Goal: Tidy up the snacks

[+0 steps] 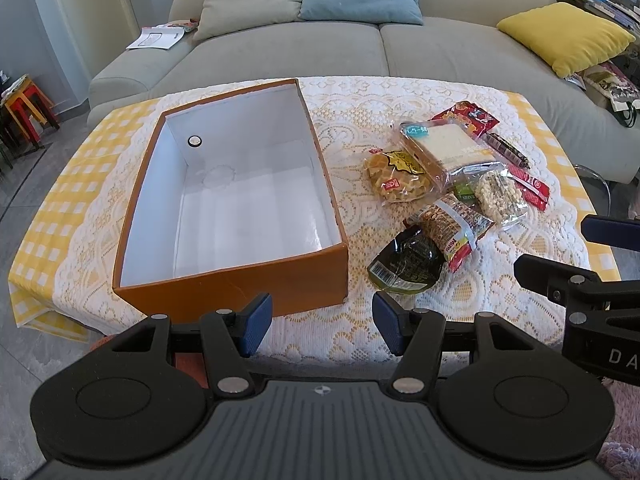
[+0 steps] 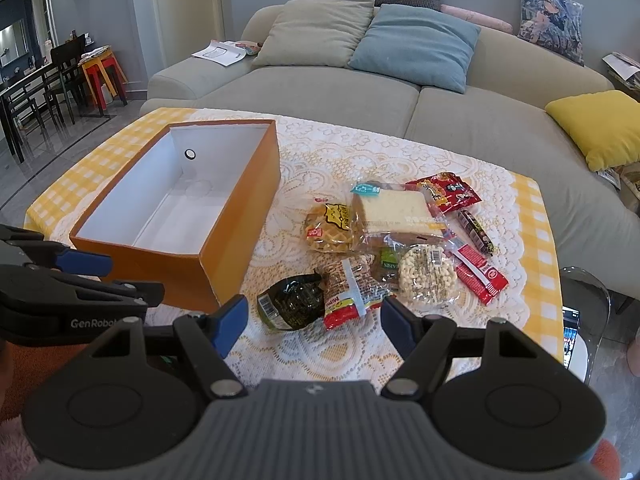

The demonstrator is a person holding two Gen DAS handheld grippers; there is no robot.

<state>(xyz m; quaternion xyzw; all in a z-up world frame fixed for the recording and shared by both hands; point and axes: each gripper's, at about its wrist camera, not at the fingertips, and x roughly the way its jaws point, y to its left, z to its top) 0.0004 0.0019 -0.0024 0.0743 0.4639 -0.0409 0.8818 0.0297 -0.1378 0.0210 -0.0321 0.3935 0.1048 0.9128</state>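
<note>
An open orange cardboard box (image 1: 240, 280) with a white inside sat on the left of the lace-covered table (image 1: 344, 92). To its right lay a heap of wrapped snacks (image 2: 384, 248). Near the table's front edge, the left gripper (image 1: 322, 322) and right gripper (image 2: 314, 326) hovered with fingers spread wide, holding nothing.

I'm in a home living room: a grey sofa (image 2: 360, 92) with cushions (image 2: 416, 46) stands beyond my lace-covered coffee table (image 2: 360, 152), and a dining table with chairs (image 2: 36, 88) sits far left.
</note>
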